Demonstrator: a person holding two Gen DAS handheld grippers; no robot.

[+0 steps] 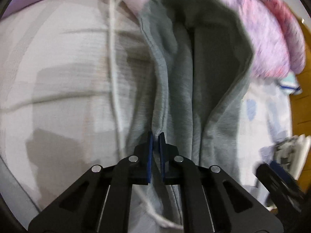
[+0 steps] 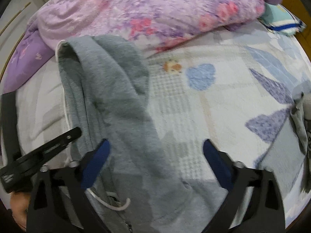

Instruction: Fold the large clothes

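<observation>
Grey hoodie (image 2: 116,101) lies on the bed, hood end far, toward the purple floral quilt (image 2: 155,13), zip and white drawstring (image 2: 108,202) near. It's bunched lengthwise, not laid flat. Left gripper (image 1: 156,136): jaws together, pinching a grey fabric edge near the hood opening. Right gripper (image 2: 155,145): jaws wide apart, over the hoodie's right side and the patterned bedsheet (image 2: 223,106), no pads pressing cloth. Looks like early days imo: no neat fold visible yet. Left to do: right grip, spread, fold sleeves & body.
</observation>
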